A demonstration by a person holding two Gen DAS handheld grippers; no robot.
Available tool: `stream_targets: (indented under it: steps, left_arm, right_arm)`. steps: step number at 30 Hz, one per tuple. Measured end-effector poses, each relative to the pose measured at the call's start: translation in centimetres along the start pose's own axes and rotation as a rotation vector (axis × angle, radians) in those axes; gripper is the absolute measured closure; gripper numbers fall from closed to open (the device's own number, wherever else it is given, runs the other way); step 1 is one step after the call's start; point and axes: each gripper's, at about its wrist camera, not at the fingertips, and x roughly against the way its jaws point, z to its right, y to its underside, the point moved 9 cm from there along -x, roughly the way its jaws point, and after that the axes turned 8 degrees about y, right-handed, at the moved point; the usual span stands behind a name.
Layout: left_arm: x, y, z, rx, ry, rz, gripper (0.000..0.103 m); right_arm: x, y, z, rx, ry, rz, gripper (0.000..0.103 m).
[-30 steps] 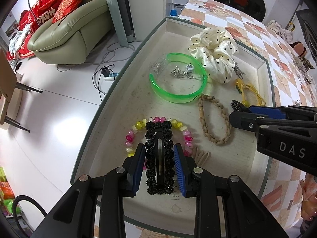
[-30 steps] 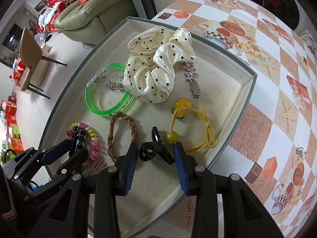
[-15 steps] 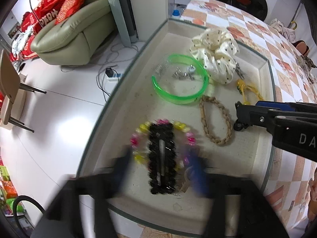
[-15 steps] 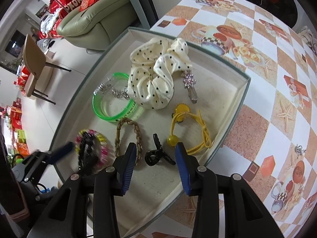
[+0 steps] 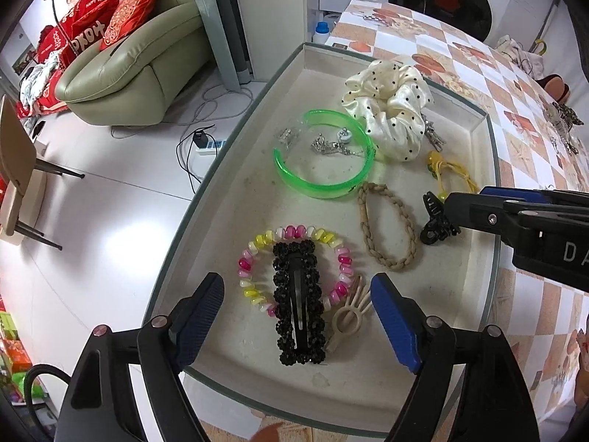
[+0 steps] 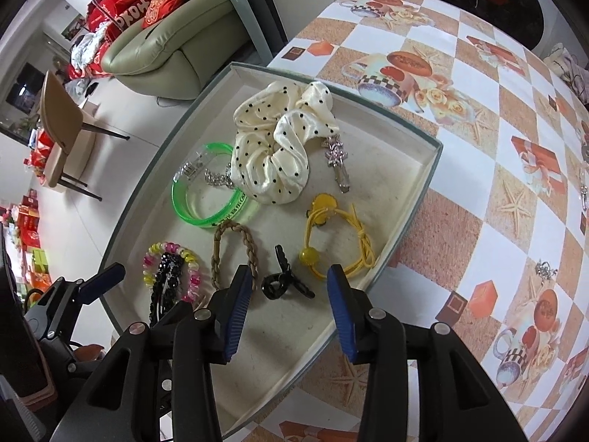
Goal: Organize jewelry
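A cream tray (image 5: 235,199) (image 6: 423,199) holds the jewelry. A black beaded hair clip (image 5: 299,302) (image 6: 165,287) lies on a pink-yellow bead bracelet (image 5: 254,258) near the front. My left gripper (image 5: 296,316) is open and empty, raised just behind the clip. A small black claw clip (image 6: 281,285) (image 5: 436,221) lies by a yellow hair tie (image 6: 338,243). My right gripper (image 6: 289,305) is open and empty just behind the claw clip.
A green bangle (image 5: 324,162), a polka-dot scrunchie (image 5: 390,110), a braided tan band (image 5: 386,232), a beige clip (image 5: 349,313) and a silver clip (image 6: 338,164) also lie in the tray. The patterned tablecloth (image 6: 478,184) spreads to the right. The floor drops off to the left.
My left gripper has let go of the black beaded clip, opened wide and pulled back. My right gripper has opened wider and backed off a little from the claw clip.
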Motion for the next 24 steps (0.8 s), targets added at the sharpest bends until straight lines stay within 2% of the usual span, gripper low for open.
stream_targets:
  steps: [1, 6, 12, 13, 24]
  left_arm:
    - [0.1, 0.1, -0.1, 0.001, -0.008, -0.001, 0.000]
    - [0.6, 0.3, -0.1, -0.008, -0.014, -0.001, 0.000]
    - [1.0, 0.8, -0.4, -0.001, -0.030, -0.015, 0.000]
    - [1.1, 0.8, -0.4, 0.002, -0.030, -0.018, 0.000]
    - [2.3, 1.8, -1.0, 0.015, -0.012, -0.043, 0.000]
  right_arm:
    - [0.0, 0.1, 0.0, 0.002, 0.001, -0.002, 0.057]
    - [0.1, 0.8, 0.1, 0.005, 0.007, -0.019, 0.050]
    - [0.4, 0.9, -0.3, 0.015, 0.019, -0.040, 0.028]
    - [0.4, 0.9, -0.4, 0.018, 0.028, -0.039, 0.022]
    - [1.3, 1.0, -1.1, 0.017, 0.040, -0.052, 0.017]
